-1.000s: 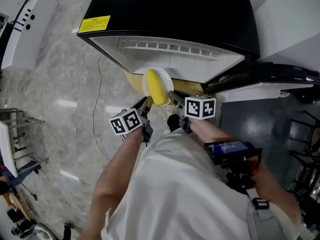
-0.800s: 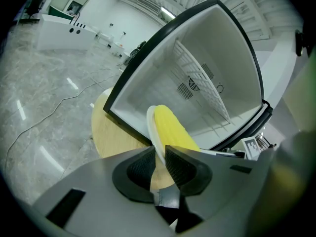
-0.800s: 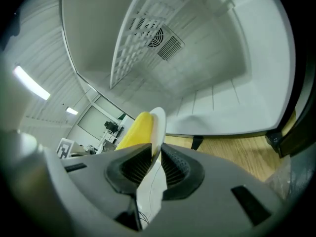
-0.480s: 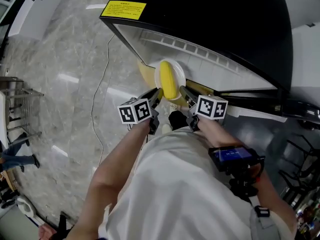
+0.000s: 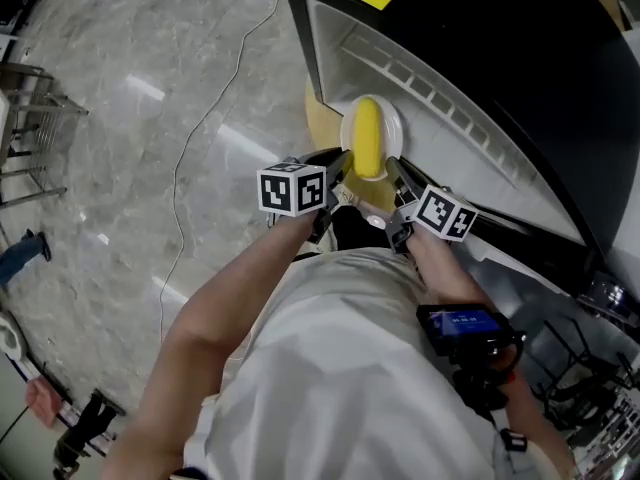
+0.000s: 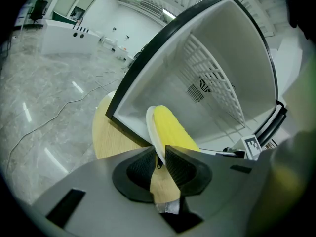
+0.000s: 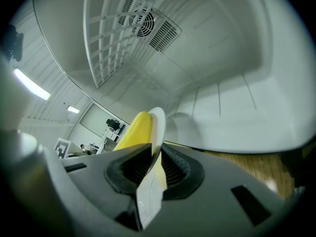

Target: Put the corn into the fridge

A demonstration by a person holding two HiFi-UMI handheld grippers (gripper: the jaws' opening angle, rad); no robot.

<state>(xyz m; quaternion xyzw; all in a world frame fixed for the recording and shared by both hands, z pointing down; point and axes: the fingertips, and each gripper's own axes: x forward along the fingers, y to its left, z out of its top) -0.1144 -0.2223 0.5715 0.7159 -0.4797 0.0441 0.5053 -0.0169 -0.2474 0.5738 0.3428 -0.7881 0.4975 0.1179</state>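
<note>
Head view: corn (image 5: 368,151) on plate (image 5: 393,136), carried at fridge (image 5: 500,58) mouth, not yet inside.
Left gripper view: left gripper (image 6: 159,157) pinches plate rim.
Right gripper view: right gripper (image 7: 154,154) pinches opposite rim.
Risk: thin edge grips; uneven tilt could roll corn off.

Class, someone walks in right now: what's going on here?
A person holds a white plate with both grippers: the left gripper and the right gripper each have jaws shut on its rim, on opposite sides. A corn cob lies on it. The plate is at the mouth of the open fridge.
</note>
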